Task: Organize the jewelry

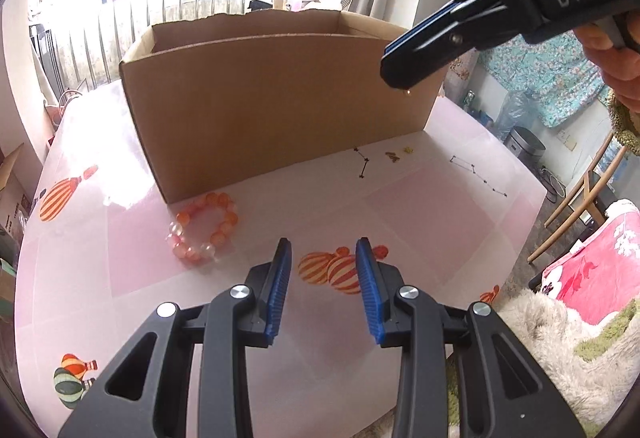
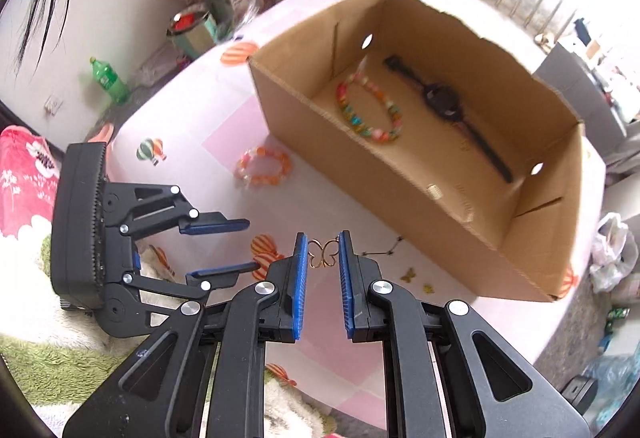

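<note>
My right gripper (image 2: 323, 250) is shut on a small gold butterfly earring (image 2: 323, 253), held between its blue pads above the table near the cardboard box (image 2: 360, 166). In the left wrist view it hovers at the box's right front corner (image 1: 404, 78). The box holds a colourful bead bracelet (image 2: 370, 110) and a black watch (image 2: 444, 106). My left gripper (image 1: 324, 266) is open and empty, low over the table; it also shows in the right wrist view (image 2: 224, 246). An orange bead bracelet (image 1: 206, 230) lies on the table by the box front.
Small gold pieces (image 2: 416, 278) lie on the pink tablecloth (image 1: 400, 218) near the box, next to printed star lines (image 1: 364, 164). A fluffy blanket (image 1: 560, 338) lies at the table's right edge. A wooden chair (image 1: 580, 198) stands beyond the table.
</note>
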`<state>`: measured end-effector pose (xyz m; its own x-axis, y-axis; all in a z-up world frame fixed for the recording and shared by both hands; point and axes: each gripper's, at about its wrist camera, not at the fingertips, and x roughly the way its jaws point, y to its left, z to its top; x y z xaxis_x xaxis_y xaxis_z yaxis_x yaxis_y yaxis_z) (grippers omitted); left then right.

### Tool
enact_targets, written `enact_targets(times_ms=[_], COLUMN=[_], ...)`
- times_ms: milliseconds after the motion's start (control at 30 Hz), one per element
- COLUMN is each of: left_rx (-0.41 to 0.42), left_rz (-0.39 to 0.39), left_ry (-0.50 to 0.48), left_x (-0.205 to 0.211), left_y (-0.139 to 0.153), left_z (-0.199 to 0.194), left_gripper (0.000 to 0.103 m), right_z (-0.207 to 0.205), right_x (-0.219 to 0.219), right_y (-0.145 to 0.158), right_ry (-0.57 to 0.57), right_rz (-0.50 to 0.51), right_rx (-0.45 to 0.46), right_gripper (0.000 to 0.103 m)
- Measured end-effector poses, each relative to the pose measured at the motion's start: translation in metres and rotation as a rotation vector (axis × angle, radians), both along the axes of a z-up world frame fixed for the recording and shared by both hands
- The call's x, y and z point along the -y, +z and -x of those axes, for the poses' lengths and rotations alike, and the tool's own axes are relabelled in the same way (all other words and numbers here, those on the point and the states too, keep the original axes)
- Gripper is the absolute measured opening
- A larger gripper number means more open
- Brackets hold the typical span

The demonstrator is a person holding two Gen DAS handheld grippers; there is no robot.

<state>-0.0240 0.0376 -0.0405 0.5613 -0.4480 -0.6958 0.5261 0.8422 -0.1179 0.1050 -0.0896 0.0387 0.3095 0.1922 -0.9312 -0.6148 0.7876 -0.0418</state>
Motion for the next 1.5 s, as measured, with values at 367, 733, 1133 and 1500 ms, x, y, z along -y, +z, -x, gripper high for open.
enact_targets(times_ms=[367,733,1133,1500], left_rx=[0.034,0.001,-0.004,0.001], left_rz=[0.017,-0.096,-0.160,-0.171], left_ry=[-0.137,-0.140,-0.122,-0.134], left_x=[0.080,0.135,0.153,0.148], left_y=[0.003,-0.017,-0.024,-0.023], left_z=[-0.040,-0.074,-0.081,-0.081], left_gripper=[0.032,0.023,0.008,0.000], right_z=[0.002,-0.022,-0.077,-0.099], right_x=[0.062,0.098,0.097,0.107], right_y=[0.030,0.043,0.047,0.027], right_ry=[-0.095,-0.110,-0.062,-0.093], right_rz=[-0.030,-0.084,-0.189,-0.254], right_rx=[0.086,0.124,0.138,0.109], right_gripper=[0.013,0.013,0.013,0.013])
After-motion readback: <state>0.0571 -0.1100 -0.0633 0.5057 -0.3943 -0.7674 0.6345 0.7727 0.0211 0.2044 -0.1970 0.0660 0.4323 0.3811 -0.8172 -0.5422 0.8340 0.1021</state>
